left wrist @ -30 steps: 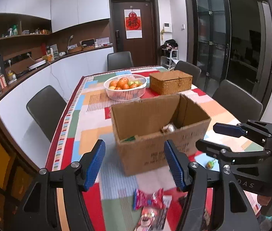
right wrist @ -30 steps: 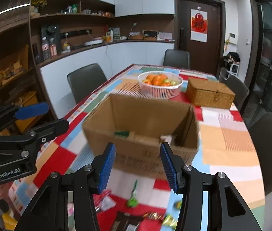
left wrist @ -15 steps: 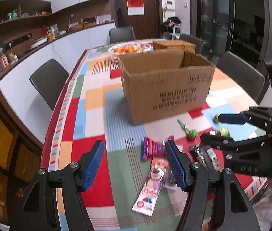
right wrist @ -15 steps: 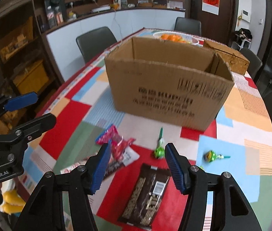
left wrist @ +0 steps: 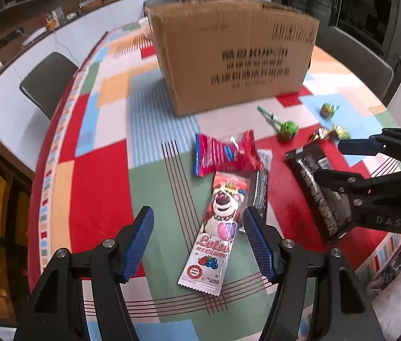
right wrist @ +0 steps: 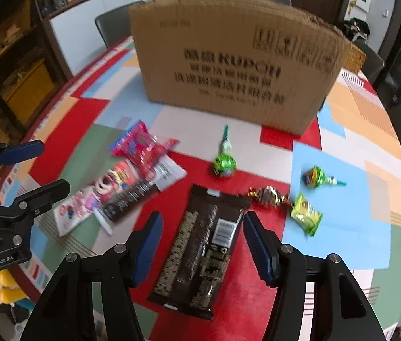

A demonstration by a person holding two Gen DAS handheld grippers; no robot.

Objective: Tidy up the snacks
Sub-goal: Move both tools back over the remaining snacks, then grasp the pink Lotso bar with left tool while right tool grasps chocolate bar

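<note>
Dark brown snack packet (right wrist: 200,244) lies between the open right hand-held gripper (right wrist: 202,244); left hand-held gripper (left wrist: 197,244), open, straddles the Lotso packet (left wrist: 214,236).

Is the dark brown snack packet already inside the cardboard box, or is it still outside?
Outside. The dark brown packet lies flat on the tablecloth, in front of the cardboard box.

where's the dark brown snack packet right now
In the right wrist view the dark brown packet lies flat on the red patch of tablecloth, between the right gripper's fingers, in front of the cardboard box.
</note>
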